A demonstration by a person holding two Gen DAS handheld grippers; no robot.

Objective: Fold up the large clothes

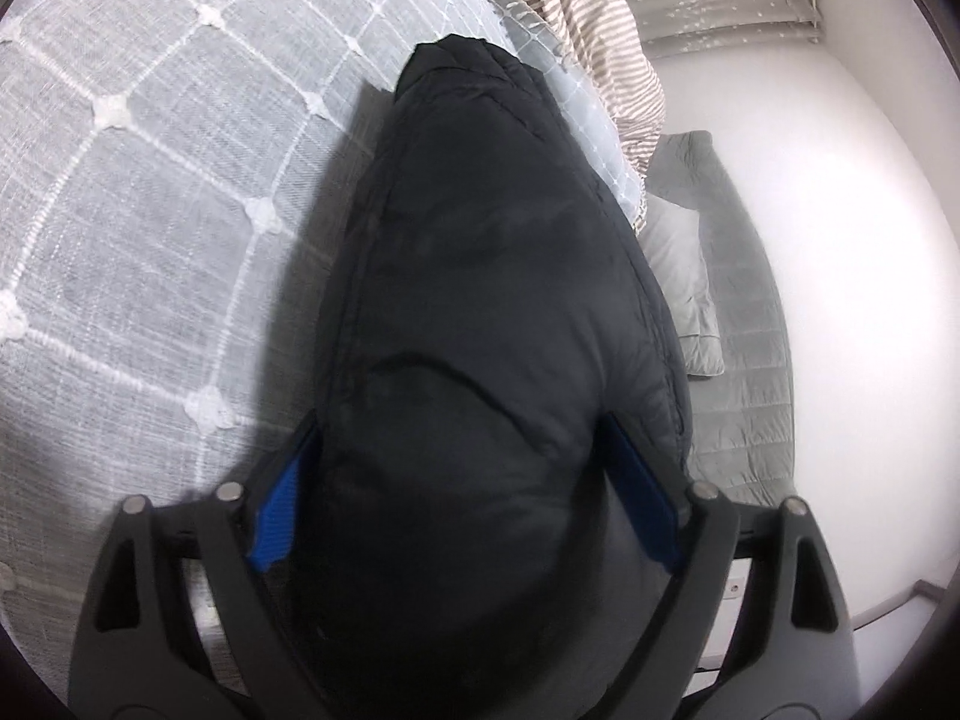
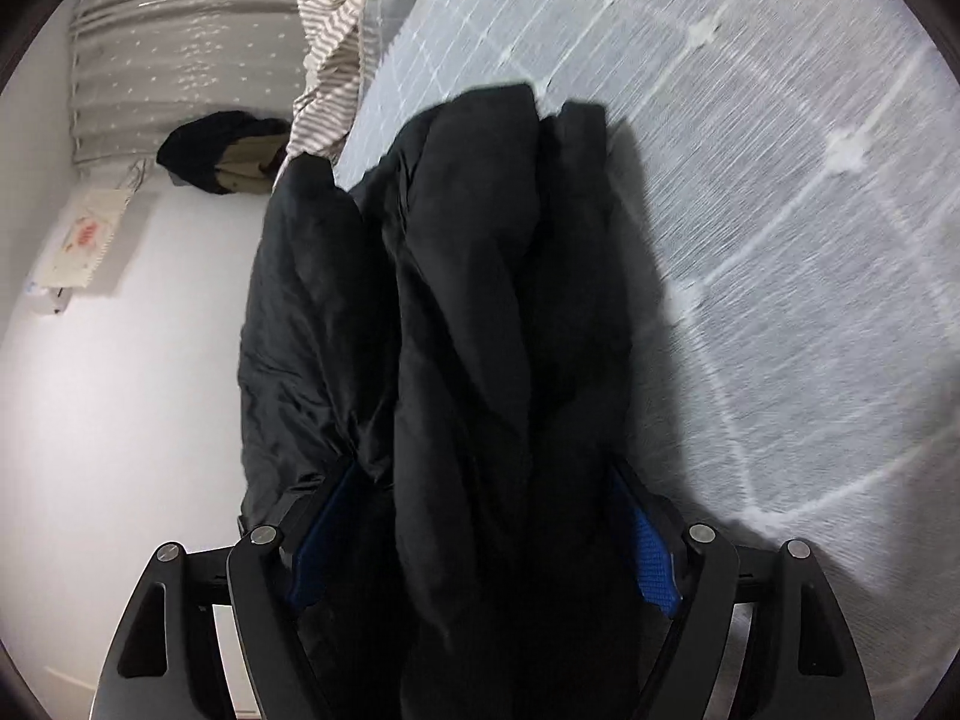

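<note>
Both wrist cams are mostly filling up with the same black puffer jacket (image 1: 492, 312), which is lying bunched along the edge of the bed's grey grid-stitched bedspread (image 1: 150, 192). The left gripper (image 1: 468, 450) is clamping a thick padded wad of it between its blue pads (image 1: 276, 516), jaws standing wide because the wad is bulky. The right gripper (image 2: 480, 480) is looking clamped on two or three hanging folds the same way, though its view is blurry so I'm not fully sure the pads are pressing.

Only the left view is showing one grey pillow (image 1: 684, 288) on a grey quilted mat (image 1: 750, 360). Only the right view is showing a dark clothes pile (image 2: 222, 150) by the curtain (image 2: 180, 30). One striped sheet (image 1: 600, 48) is showing in both.
</note>
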